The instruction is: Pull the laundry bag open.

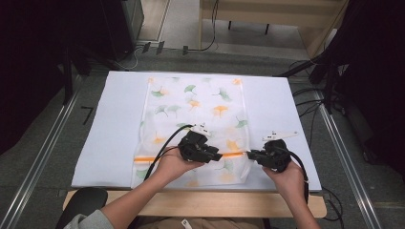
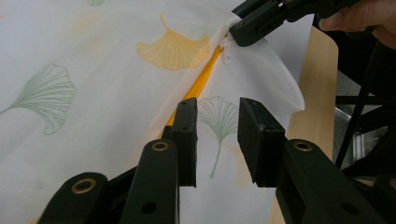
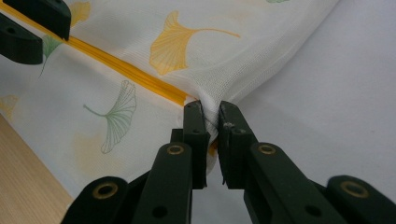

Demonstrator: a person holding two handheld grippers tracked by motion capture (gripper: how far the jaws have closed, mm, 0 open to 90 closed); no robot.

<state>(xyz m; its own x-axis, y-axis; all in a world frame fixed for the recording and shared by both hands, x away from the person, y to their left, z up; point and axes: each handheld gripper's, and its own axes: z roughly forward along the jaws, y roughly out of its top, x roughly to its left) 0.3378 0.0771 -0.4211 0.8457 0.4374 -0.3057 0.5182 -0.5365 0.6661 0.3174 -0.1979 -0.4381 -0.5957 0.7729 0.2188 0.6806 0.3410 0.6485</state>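
Note:
A white mesh bag [image 1: 196, 109] printed with green and orange ginkgo leaves lies flat on the white mat [image 1: 114, 124]. An orange zipper [image 1: 148, 158] runs across its near end. My right gripper [image 3: 211, 106] is shut on the bag's right edge at the end of the zipper [image 3: 116, 65], pinching the mesh into a small fold. My left gripper [image 2: 217, 105] stands open low over the bag, its jaws apart just beside the zipper [image 2: 205, 77], with nothing pressed between them. In the high view the left gripper [image 1: 217, 156] points right toward the right gripper [image 1: 250, 154].
The mat lies on a wooden table whose front edge [image 1: 215, 202] shows near the person. Metal rails [image 1: 43, 157] run along both sides, and cables [image 1: 310, 109] lie on the floor at the right. A black chair [image 1: 81, 202] stands at the lower left.

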